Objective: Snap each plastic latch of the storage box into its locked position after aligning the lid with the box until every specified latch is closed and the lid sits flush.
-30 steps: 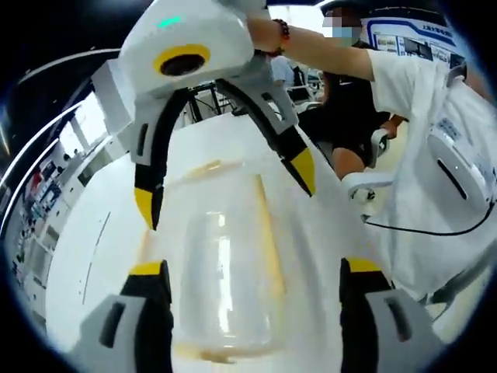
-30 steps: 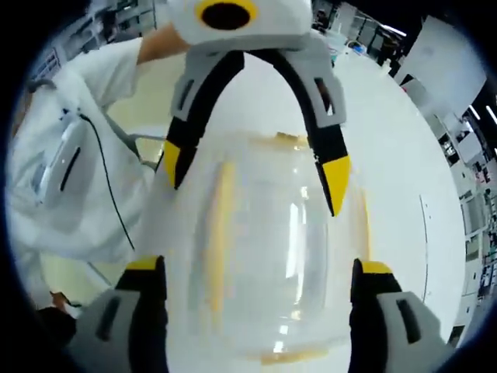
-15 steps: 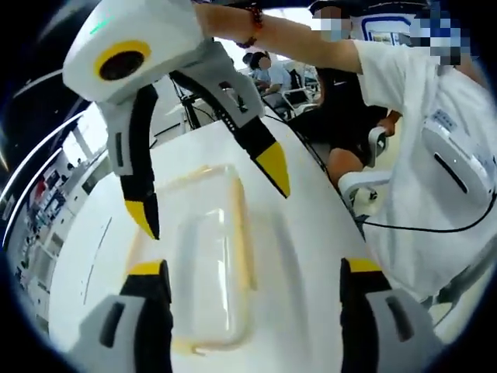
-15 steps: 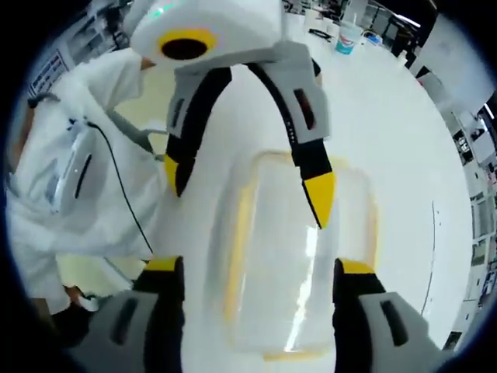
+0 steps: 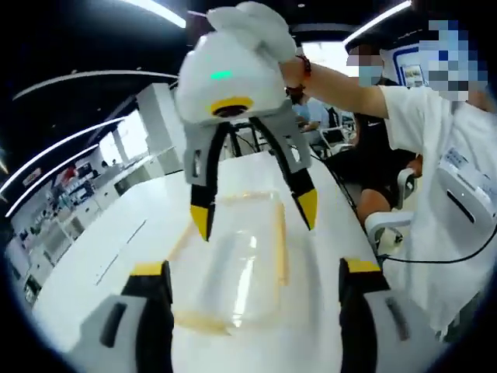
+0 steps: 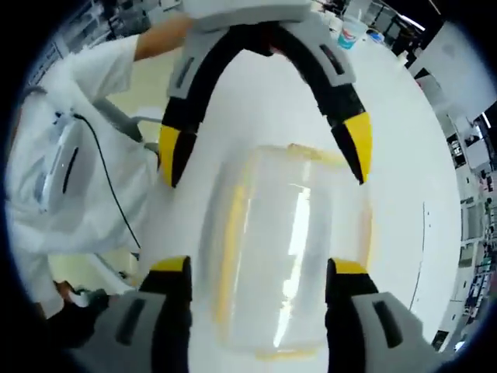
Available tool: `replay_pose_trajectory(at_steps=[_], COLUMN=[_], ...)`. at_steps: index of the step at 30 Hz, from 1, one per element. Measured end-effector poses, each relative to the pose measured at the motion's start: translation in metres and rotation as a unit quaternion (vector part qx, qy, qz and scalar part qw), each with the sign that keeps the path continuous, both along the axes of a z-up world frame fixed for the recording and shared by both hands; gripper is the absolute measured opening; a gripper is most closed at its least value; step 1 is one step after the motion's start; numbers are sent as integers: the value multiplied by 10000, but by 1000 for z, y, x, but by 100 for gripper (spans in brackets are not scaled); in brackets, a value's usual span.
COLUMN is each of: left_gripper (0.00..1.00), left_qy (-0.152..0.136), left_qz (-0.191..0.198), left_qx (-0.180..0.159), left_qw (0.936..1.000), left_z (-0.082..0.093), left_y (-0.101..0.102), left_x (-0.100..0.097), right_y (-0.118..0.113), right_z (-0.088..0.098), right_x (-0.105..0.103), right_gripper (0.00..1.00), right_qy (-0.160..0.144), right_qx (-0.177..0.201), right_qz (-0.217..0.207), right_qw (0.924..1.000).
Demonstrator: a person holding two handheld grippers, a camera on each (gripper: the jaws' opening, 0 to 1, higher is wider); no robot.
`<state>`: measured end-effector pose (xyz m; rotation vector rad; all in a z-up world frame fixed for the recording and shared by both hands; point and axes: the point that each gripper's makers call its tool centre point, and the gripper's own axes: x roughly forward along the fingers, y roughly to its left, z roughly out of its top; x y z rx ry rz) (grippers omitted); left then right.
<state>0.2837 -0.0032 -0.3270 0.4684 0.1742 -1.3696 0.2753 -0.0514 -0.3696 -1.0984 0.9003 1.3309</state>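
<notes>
A broad white desk (image 5: 101,256) with a smooth, glossy top carries everything. A person in a white short-sleeved shirt (image 5: 443,194) stands at its edge, with a dark cable hanging across the fabric.

On the desk lies the storage box (image 5: 237,268), a clear plastic rectangular container with rounded corners and a pale yellow-orange band running around its rim. Its transparent lid (image 6: 291,249) sits on top and catches long bright reflections from the ceiling lights; nothing can be made out inside the box. The latches are too blurred to tell whether they are snapped down.

In the left gripper view, the left gripper (image 5: 250,280) has its black, yellow-tipped jaws spread wide, one on each side of the near end of the box, holding nothing. The right gripper (image 5: 252,214) faces it from the far end, held in a white-gloved hand (image 5: 252,27); its jaws are also parted, tips hovering over the far corners of the lid, gripping nothing.

In the right gripper view, the right gripper (image 6: 256,276) straddles the near end of the box with jaws apart, and the left gripper (image 6: 264,159) arches over the far end.

Far back on the desk stands a small pale cup (image 6: 352,33).
</notes>
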Motion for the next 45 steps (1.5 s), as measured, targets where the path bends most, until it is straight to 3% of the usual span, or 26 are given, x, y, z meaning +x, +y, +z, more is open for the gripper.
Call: replay_pose_trajectory(at_steps=[1, 3, 4, 6, 8, 10, 14, 16, 17, 19, 21, 24, 26, 32, 35, 38, 45], left_gripper=[88, 93, 94, 89, 90, 90, 89, 90, 89, 89, 90, 87, 85, 82, 86, 86, 84], left_qy=[-2, 55, 136, 147, 436, 522, 347, 296, 248, 287, 335, 108, 201, 4, 392, 278, 57], left_qz=[350, 554, 894, 958, 1229, 1436, 1662, 1806, 1982, 2069, 2032, 2183, 2133, 2362, 2461, 2458, 2440], left_qx=[-25, -162, -269, -313, -931, -1002, -971, -1176, -1400, -1615, -1608, -1492, -1591, -1705, -1856, -1921, -1800], left_qw=[9994, 9983, 9955, 9948, 9871, 9832, 9807, 9761, 9698, 9645, 9653, 9643, 9637, 9566, 9505, 9497, 9529], left_z=[-1, -6, -8, -8, -5, -10, -22, -21, -16, -11, -13, -17, -19, -21, -28, -30, -32], left_y=[8, 17, 24, 26, 26, 26, 20, 16, 15, 12, 4, -2, -9, -6, -4, -2, -2], left_x=[10, 13, 20, 21, 21, 21, 19, 19, 21, 19, 13, 16, 14, 23, 27, 28, 27], right_y=[1, 1, 2, 2, 2, 2, 1, 1, 1, 1, 1, 2, 2, 1, 2, 2, 0], right_z=[1, 0, 0, -1, -3, -4, -4, -4, -4, -4, -3, -3, -2, -2, -2, -1, 2], right_x=[1, -1, -2, -2, -3, -4, -4, -4, -3, -3, -3, -1, 1, 1, 3, 7, 9], right_gripper=[64, 65, 66, 65, 67, 69, 69, 69, 69, 68, 68, 65, 63, 63, 60, 54, 54], right_qy=[26, 75, 69, 62, -29, -99, -139, -151, -155, -166, -177, -237, -250, -228, -244, -318, -161], right_qx=[54, 102, 99, 96, 3, -100, -164, -165, -161, -156, -131, -101, -39, 78, 113, 117, -20], right_qz=[-27, -25, -9, -2, 39, 63, 66, 72, 77, 79, 74, 82, 50, 91, 102, 107, 327], right_qw=[10000, 9999, 9999, 9999, 10000, 9999, 9997, 9997, 9997, 9997, 9997, 9996, 9997, 9997, 9996, 9994, 9993])
